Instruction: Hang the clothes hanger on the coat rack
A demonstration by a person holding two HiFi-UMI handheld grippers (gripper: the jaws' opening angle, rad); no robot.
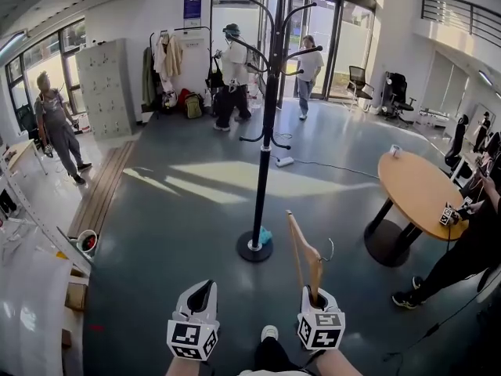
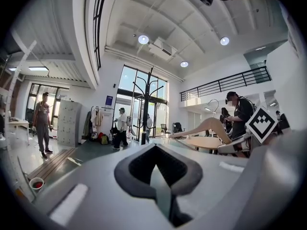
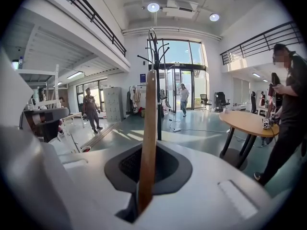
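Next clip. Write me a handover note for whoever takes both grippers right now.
Right gripper: shut on the wooden hanger, which is held upright with its metal hook free.
Left gripper: shut, empty.
Coat rack: stands on the floor ahead, clear of the hanger.
Done: hanger is in hand.
Left: carry it to the coat rack, hook it over an arm, release.
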